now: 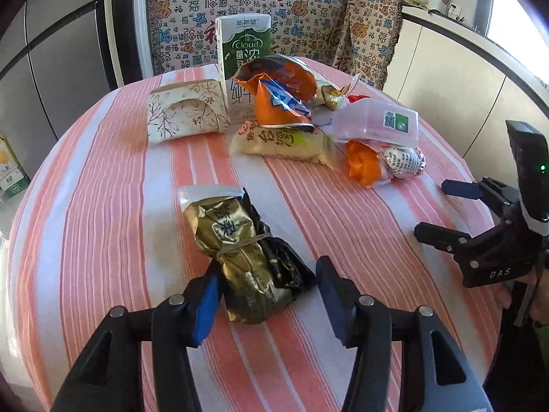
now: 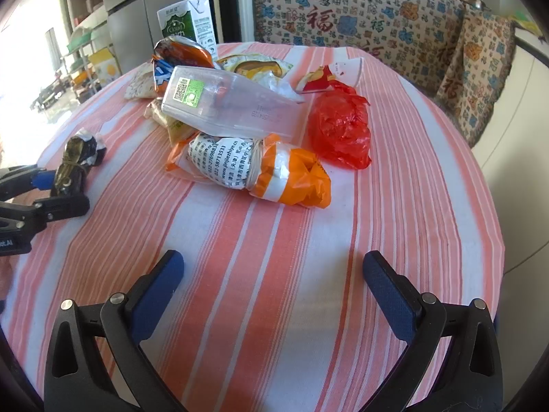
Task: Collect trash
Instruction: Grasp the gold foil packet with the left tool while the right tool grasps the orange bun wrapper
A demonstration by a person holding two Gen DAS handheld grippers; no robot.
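Note:
A gold foil packet [image 1: 236, 250] bound with a rubber band lies on the striped tablecloth [image 1: 103, 206]. My left gripper [image 1: 267, 295] is open, its fingers on either side of the packet's near end; it also shows in the right wrist view [image 2: 58, 189]. My right gripper [image 2: 274, 285] is open and empty above bare cloth, in front of an orange and white wrapped bundle [image 2: 254, 168]. Behind it lie a clear plastic box [image 2: 223, 103] and a red plastic bag [image 2: 339, 130]. The right gripper shows at the right of the left wrist view [image 1: 435, 209].
A green milk carton [image 1: 242, 51], an orange snack bag [image 1: 278, 92], a beige snack packet [image 1: 281, 142] and a floral paper box [image 1: 185, 111] stand at the table's far side. A patterned sofa cover [image 2: 377, 24] lies behind. The table's edge curves close at right.

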